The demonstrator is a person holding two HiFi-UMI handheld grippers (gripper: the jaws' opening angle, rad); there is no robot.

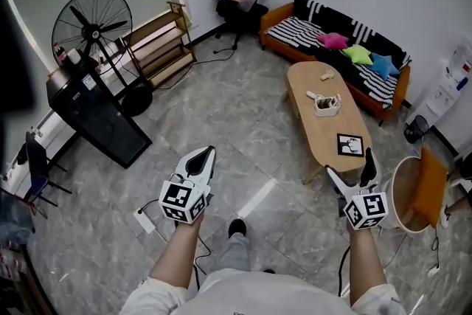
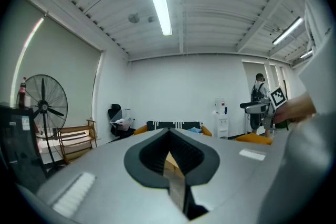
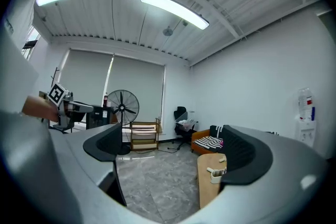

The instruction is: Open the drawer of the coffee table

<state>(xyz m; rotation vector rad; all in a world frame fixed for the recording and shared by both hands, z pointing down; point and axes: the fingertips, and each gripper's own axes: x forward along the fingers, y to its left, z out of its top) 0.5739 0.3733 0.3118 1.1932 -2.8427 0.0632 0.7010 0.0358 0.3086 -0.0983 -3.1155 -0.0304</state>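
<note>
Approach step. Left tongs (image 1: 209, 152) pinched together, right tongs (image 1: 350, 164) wide, both empty, well short of the coffee table (image 1: 310, 125) far right. Drawer not visible; next, close in and locate it.

The wooden coffee table (image 1: 323, 130) carries a white holder (image 1: 327, 104) and a square-marker card (image 1: 350, 144).

Person, head view:
- Shirt (image 1: 243, 295): white, short sleeves (image 1: 151, 297).
- Trousers (image 1: 234, 253): grey.
- Shoe (image 1: 237, 228): black, one visible.

Left gripper (image 1: 209, 153):
- Pale grey tapered shell, black inner lining.
- Left marker cube (image 1: 182, 201) at rear: white faces, black square patterns.
- White rectangular patches (image 2: 73, 194) on shell, left gripper view.

Right gripper (image 1: 349, 162):
- Same build, two tapered grey jaws.
- Black ribbed pads (image 3: 239, 152) on inner faces.
- Right marker cube (image 1: 366, 209) at rear: same black-on-white patterns.
</note>
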